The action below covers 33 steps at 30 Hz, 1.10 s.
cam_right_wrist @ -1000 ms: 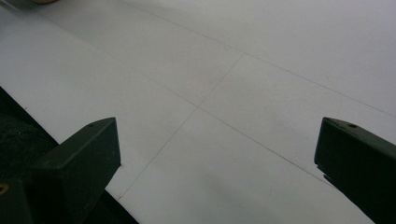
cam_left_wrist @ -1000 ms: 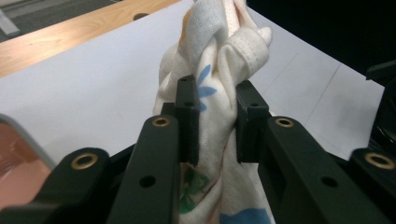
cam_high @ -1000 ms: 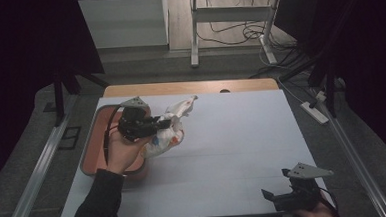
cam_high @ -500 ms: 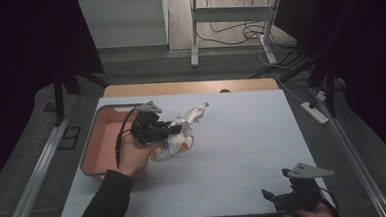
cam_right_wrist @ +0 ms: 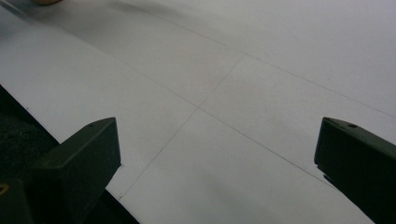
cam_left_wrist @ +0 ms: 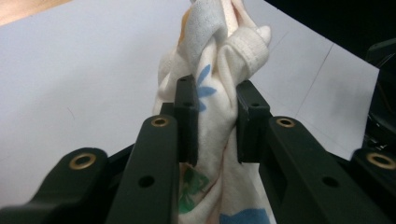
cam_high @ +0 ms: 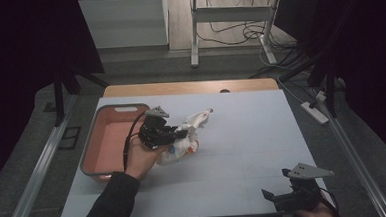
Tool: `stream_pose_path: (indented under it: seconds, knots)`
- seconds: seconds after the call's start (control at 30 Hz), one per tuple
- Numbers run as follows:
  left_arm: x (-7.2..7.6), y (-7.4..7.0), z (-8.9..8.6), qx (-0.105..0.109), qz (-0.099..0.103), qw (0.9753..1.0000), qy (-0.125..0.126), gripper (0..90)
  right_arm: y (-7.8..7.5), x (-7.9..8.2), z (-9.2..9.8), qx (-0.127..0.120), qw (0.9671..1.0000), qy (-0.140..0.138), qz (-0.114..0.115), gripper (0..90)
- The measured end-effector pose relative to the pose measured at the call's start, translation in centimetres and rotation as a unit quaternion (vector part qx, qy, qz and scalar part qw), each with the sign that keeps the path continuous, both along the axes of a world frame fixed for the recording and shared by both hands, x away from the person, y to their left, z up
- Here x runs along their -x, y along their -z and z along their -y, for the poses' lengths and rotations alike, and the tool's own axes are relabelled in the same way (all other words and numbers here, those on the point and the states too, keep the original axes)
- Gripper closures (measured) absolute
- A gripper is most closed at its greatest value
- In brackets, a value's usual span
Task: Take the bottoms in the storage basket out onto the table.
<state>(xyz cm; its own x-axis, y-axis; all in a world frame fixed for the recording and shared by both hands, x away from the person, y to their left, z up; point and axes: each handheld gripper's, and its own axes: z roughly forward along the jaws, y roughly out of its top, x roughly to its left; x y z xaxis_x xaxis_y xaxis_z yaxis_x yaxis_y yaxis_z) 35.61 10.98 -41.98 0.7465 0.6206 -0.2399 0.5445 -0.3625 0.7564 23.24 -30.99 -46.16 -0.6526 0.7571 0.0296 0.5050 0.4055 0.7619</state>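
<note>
My left gripper point(cam_high: 181, 134) is shut on a bunched white cloth point(cam_high: 187, 138) printed with blue, green and orange shapes. It holds the cloth just right of the pink tray point(cam_high: 98, 138), over the white table. In the left gripper view the cloth point(cam_left_wrist: 215, 84) is pinched between the two black jaws of my left gripper point(cam_left_wrist: 217, 119) and its twisted end reaches away from me. My right gripper point(cam_high: 279, 194) rests near the table's front right edge, open, with nothing between its jaws; in the right gripper view it point(cam_right_wrist: 217, 154) looks over bare white tabletop.
The pink tray sits at the table's left side with a bare floor. A wooden strip point(cam_high: 190, 87) runs along the table's far edge. Beyond it stand a metal stand leg point(cam_high: 194, 33) and floor cables point(cam_high: 247, 33); a power strip point(cam_high: 314, 111) lies right of the table.
My left gripper has carried the cloth from over the tray rightward and toward me, out onto the white table. The right gripper has stayed put.
</note>
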Motion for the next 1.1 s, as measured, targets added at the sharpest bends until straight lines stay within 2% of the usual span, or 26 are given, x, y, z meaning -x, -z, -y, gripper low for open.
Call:
stream_pose_path:
  seconds: [0.7, 1.1]
  knots:
    - [-0.2, 2.8, 2.5, -0.031, -0.012, 0.9993, 0.015, 72.6, 0.0, 0.0, 0.0, 0.001, 1.0, -0.002, 0.001, 0.8]
    - [-0.3, 4.7, 4.1, -0.056, -0.025, 0.9975, 0.035, 71.9, 0.0, 0.0, 0.0, 0.0, 1.0, -0.002, 0.001, 0.8]
